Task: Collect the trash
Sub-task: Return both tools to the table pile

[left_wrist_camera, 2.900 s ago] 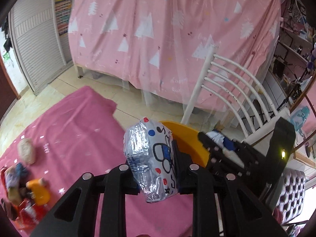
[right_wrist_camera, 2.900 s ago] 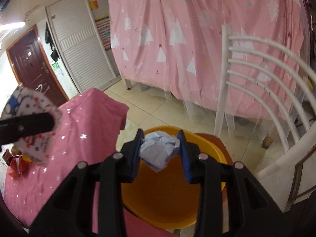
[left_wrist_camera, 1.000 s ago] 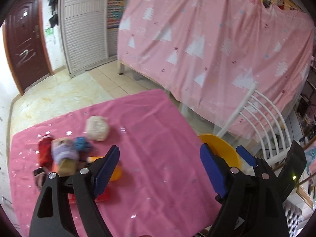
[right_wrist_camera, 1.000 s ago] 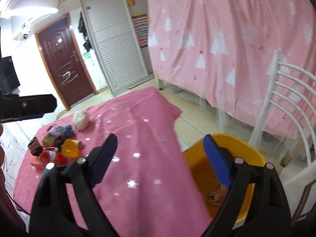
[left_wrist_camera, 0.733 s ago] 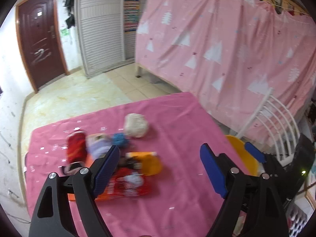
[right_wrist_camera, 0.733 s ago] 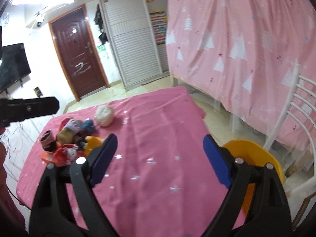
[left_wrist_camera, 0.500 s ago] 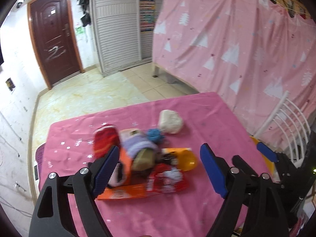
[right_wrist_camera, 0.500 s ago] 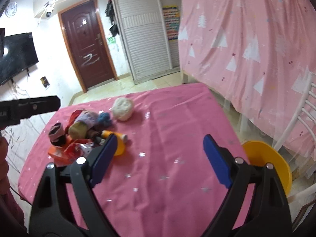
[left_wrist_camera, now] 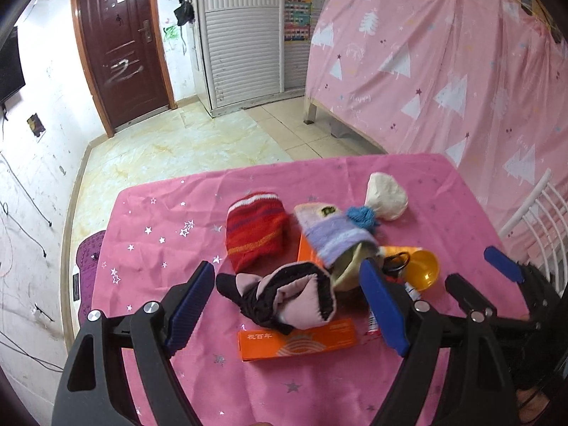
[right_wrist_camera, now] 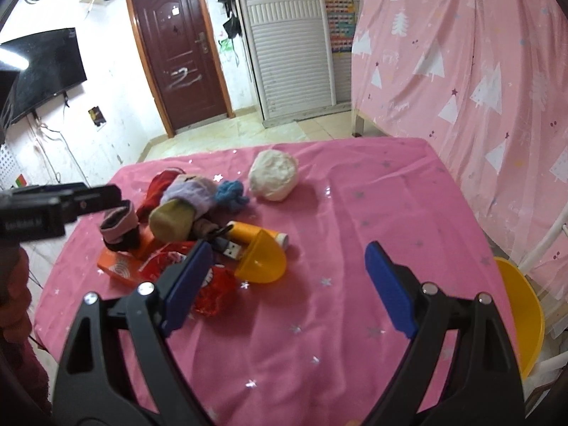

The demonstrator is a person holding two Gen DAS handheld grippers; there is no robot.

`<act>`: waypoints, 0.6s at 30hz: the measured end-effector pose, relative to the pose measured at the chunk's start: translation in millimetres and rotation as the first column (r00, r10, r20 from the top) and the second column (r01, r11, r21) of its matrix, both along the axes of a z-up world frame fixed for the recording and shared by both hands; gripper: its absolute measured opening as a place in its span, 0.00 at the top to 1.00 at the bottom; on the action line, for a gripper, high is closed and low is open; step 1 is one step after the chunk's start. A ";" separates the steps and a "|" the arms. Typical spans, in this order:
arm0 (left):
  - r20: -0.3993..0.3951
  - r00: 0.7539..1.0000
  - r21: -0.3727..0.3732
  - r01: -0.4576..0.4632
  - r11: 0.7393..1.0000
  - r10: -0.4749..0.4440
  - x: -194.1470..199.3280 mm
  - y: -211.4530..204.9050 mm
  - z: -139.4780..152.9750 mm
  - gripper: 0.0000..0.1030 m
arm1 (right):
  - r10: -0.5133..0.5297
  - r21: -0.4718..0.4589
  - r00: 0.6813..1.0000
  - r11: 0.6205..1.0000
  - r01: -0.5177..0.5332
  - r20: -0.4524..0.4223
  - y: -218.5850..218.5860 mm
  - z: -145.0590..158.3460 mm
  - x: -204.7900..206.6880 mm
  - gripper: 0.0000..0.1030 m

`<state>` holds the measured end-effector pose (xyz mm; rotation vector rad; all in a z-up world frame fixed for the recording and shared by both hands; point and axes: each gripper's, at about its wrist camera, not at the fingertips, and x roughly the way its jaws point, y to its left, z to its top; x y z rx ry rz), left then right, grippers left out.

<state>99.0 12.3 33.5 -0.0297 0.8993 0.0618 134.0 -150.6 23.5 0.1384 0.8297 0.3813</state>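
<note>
A pile lies on the pink tablecloth (left_wrist_camera: 170, 238): an orange box (left_wrist_camera: 296, 340), a red crinkled wrapper (right_wrist_camera: 213, 293), a yellow half-capsule (right_wrist_camera: 261, 261), a white crumpled ball (right_wrist_camera: 273, 175), a red striped hat (left_wrist_camera: 255, 232), a purple hat (left_wrist_camera: 337, 236) and a black-and-pink sock (left_wrist_camera: 284, 293). My left gripper (left_wrist_camera: 287, 305) is open and empty, hovering over the sock and box. My right gripper (right_wrist_camera: 289, 284) is open and empty, above the cloth right of the capsule. The yellow bin (right_wrist_camera: 522, 316) stands off the table's right edge.
A white slatted chair (left_wrist_camera: 532, 209) stands right of the table beside a pink curtain (left_wrist_camera: 443, 64). A brown door (right_wrist_camera: 177, 42) and a white shutter cabinet (right_wrist_camera: 291, 35) are at the back. The left gripper's body (right_wrist_camera: 53, 209) shows at the right wrist view's left.
Both grippers dropped their trash in the yellow bin, opened, and swung left from the bin back over the table. The pile is now under the left gripper.
</note>
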 end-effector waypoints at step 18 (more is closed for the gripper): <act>0.020 0.994 0.037 0.109 0.993 -0.110 -2.4 8.0 -37.6 0.59 | 0.022 -0.056 0.996 0.998 -0.027 -0.083 22.7 -19.4 17.6 0.33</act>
